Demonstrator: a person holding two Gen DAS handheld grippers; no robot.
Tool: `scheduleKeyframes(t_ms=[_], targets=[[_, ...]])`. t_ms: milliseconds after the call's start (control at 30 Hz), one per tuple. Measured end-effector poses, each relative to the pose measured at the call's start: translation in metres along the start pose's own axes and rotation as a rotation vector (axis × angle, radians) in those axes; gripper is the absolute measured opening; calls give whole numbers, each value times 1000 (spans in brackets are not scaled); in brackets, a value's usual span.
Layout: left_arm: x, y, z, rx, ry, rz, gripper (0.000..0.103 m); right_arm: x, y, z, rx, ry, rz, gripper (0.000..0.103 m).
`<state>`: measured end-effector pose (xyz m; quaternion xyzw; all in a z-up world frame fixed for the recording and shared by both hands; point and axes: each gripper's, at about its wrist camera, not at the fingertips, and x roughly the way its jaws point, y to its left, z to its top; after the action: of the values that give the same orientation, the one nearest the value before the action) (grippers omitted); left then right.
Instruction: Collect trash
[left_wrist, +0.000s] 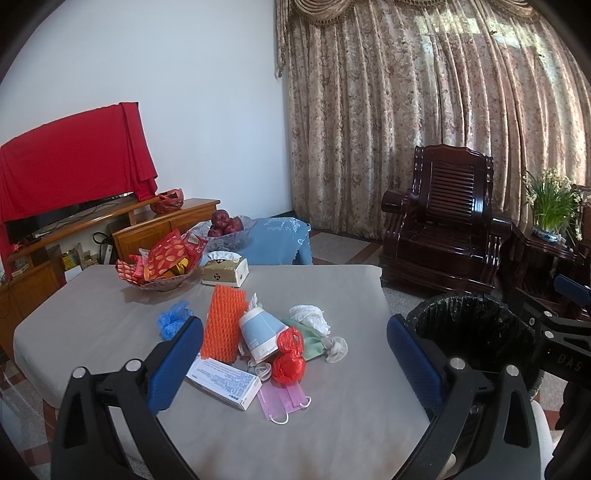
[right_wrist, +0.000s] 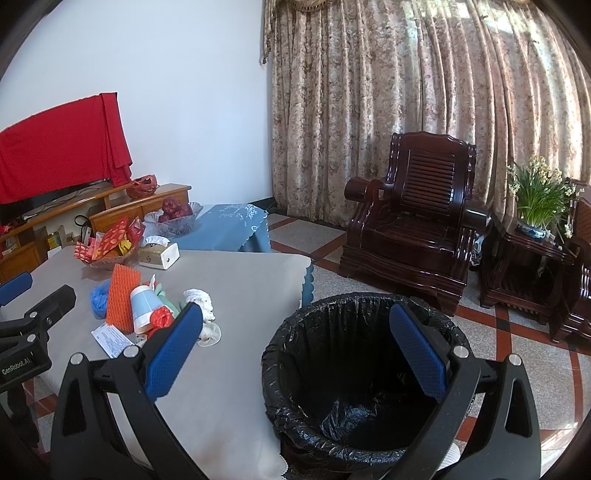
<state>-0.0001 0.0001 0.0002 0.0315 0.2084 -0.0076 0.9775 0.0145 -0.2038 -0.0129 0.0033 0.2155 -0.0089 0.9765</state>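
Both blue-padded black grippers, left (left_wrist: 295, 360) over the grey-clothed table's (left_wrist: 332, 424) litter and right (right_wrist: 295, 349) over the black-lined round bin (right_wrist: 295, 435), stood spread wide, empty; "GenRobot.AI" was legible.

A plain white wall (left_wrist: 207, 110) meets long patterned curtains (left_wrist: 424, 122), with daylight glowing through at the top. A dark carved wooden armchair (right_wrist: 410, 221) stands on the speckled floor (right_wrist: 517, 332) with red bands. Beside it a side table (right_wrist: 524, 269) bears a flowering plant (right_wrist: 535, 203). A red cloth (left_wrist: 74, 155) drapes the television on a wooden cabinet (left_wrist: 162, 225).
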Motion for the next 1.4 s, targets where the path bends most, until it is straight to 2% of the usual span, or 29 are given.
scheduleKeyframes(t_ms=[1333, 1400], targets=[[1, 1, 5, -6, -3, 2, 97, 1, 1, 0, -3, 6, 0, 98], [-2, 5, 13, -7, -3, 2, 97, 7, 4, -7, -4, 8, 1, 98]])
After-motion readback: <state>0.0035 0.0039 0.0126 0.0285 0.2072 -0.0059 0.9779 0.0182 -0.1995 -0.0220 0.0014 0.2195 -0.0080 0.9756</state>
